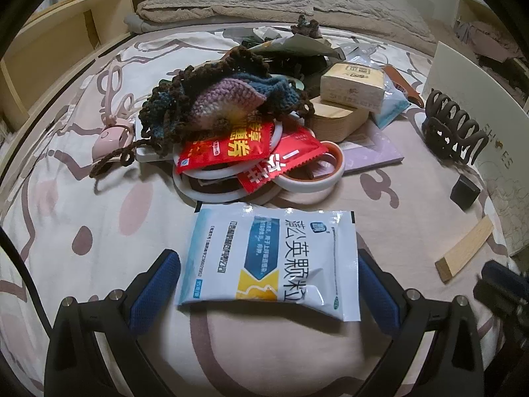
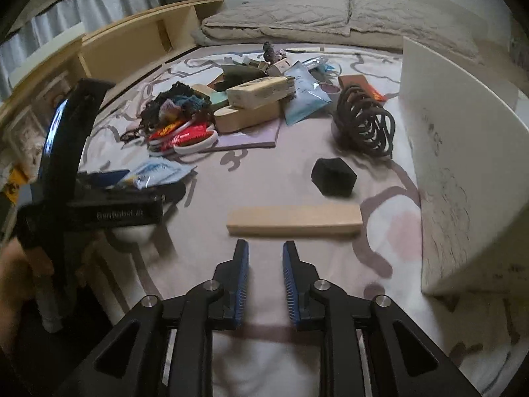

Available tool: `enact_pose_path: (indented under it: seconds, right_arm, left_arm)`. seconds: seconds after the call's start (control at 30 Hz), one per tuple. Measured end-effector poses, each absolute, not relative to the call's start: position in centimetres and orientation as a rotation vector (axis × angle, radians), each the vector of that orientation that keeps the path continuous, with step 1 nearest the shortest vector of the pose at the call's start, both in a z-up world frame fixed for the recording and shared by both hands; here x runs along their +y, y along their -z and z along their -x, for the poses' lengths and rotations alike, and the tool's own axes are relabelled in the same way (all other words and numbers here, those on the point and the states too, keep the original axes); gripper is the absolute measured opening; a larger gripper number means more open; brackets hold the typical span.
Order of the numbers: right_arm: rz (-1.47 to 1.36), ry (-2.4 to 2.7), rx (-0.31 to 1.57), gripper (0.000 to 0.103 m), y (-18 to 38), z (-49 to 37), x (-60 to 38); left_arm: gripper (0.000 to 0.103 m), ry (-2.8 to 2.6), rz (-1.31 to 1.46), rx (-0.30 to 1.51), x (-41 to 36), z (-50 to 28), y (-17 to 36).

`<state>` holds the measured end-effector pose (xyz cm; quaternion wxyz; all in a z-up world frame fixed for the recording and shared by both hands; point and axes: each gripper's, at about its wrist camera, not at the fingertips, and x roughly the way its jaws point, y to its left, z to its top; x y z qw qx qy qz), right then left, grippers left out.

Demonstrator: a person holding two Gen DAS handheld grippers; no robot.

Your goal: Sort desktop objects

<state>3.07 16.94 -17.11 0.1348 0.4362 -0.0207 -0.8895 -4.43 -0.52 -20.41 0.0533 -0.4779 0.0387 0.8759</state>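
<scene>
From the left wrist view, a white and blue medicine sachet (image 1: pixel 269 261) with bold printed characters and a yellow arrow mark lies flat on the bedsheet (image 1: pixel 82 198), between the fingers of the left gripper (image 1: pixel 269 284), whose blue pads stand wide apart on either side of it; whether the pads touch its edges cannot be told. Beyond the sachet a heap sits toward the middle of the bed: red snack packets (image 1: pixel 231 145), white rings (image 1: pixel 307 178), a crocheted pouch (image 1: pixel 205 99) and a tan box (image 1: pixel 352 86). Toward the right edge lie a dark claw hair clip (image 1: pixel 454 132), a small black block (image 1: pixel 464 192) and a pale wooden strip (image 1: pixel 464 253), beside an upright white board (image 1: pixel 469 99). In the right wrist view, the wooden strip (image 2: pixel 294 221) is a plain light bar lying crosswise, just ahead of the right gripper (image 2: pixel 265 248), whose jaws stand narrowly parted with nothing between them. The black block (image 2: pixel 334 177) sits just past the strip and the hair clip (image 2: pixel 363 122) farther on, near the white board (image 2: pixel 463 152). The sheet is pale with pink and grey shapes; grey pillows (image 2: pixel 297 16) lie at the far edge and a wooden shelf (image 2: pixel 132 43) runs along the left edge.
</scene>
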Motion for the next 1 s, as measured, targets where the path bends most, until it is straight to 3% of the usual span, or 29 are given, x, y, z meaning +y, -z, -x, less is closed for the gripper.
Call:
enact_pose_path:
  seconds: [0.03,0.07,0.1,0.2,0.27,0.33,1.0]
  right_arm:
    - [-1.252,2.591,-0.046,0.063,17.0,-3.3,16.7]
    - [-1.228,2.613,-0.030,0.073,16.8,-3.6,16.5]
    - [-1.204,2.630,-0.013,0.077,16.6,-3.6,16.2]
    - [-1.163,2.662,0.038,0.078,16.2,-3.4,15.7]
    - [-1.158,2.692,0.025,0.086,16.3,-3.1,16.0]
    - [-1.173,2.704,0.012,0.101,16.3,-2.8,16.4]
    - [-1.289,2.749,0.029,0.103,18.3,-0.4,16.4]
  left_arm:
    - [0.103,-2.662,1.453,0.116,-0.5,4.4,20.4]
    - [0.103,-2.661,1.454,0.111,-0.6,4.5,20.4]
    - [0.103,-2.659,1.456,0.101,-0.7,4.5,20.5]
    - [0.103,-2.658,1.454,0.090,-0.8,4.5,20.6]
    - [0.103,-2.661,1.451,0.089,-0.8,4.4,20.6]
    - [0.103,-2.664,1.448,0.092,-0.8,4.4,20.7]
    - [0.103,-2.656,1.443,0.074,-0.9,4.4,20.8]
